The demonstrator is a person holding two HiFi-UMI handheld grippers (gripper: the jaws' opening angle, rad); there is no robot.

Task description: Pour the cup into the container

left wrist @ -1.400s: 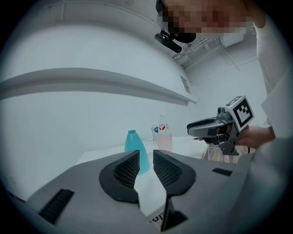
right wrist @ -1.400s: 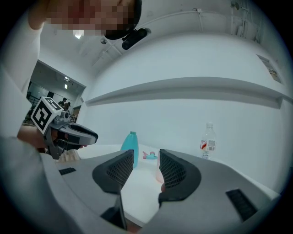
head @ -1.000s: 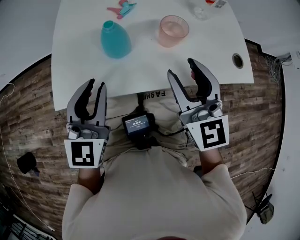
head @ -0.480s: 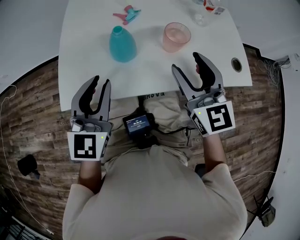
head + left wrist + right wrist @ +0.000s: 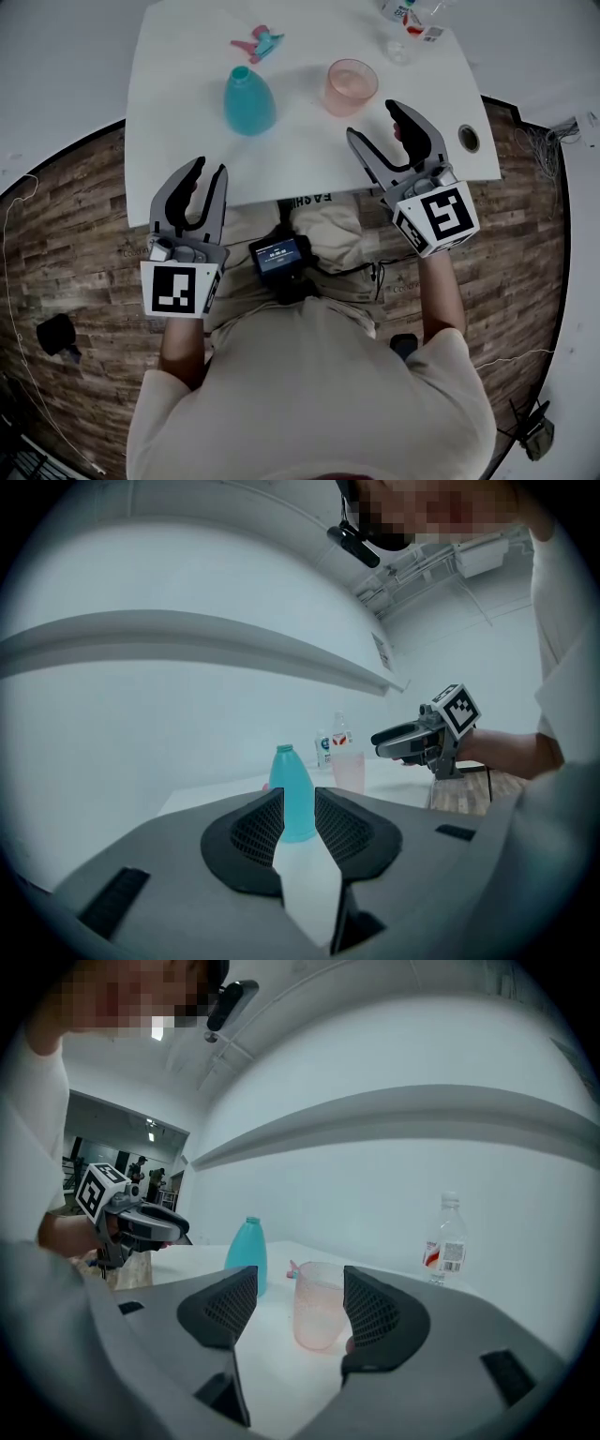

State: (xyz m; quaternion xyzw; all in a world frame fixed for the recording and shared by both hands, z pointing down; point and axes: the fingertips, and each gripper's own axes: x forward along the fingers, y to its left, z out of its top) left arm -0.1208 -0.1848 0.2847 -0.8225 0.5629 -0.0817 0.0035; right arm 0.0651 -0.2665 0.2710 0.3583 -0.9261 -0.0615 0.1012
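Note:
A pink translucent cup [image 5: 352, 86] stands on the white table [image 5: 187, 141], with a teal bottle-shaped container [image 5: 249, 101] to its left, its neck uncapped. My right gripper [image 5: 377, 122] reaches over the table's near edge, just short of the cup. Its jaws have just been opening and hold nothing. In the right gripper view the cup [image 5: 319, 1305] shows beyond the gap between the pads, apart from them. My left gripper [image 5: 206, 174] hangs before the table edge, its jaws narrowly open and empty. In the left gripper view the container [image 5: 292, 794] stands ahead of it.
A pink and teal spray cap [image 5: 258, 43] lies behind the container. A clear water bottle [image 5: 408, 13] and a small clear lid [image 5: 398, 52] are at the far right. A cable hole [image 5: 468, 139] sits near the table's right corner. Wooden floor surrounds the table.
My right gripper has moved forward over the table edge towards the cup, and its jaws stand wider apart. My left gripper has hardly moved.

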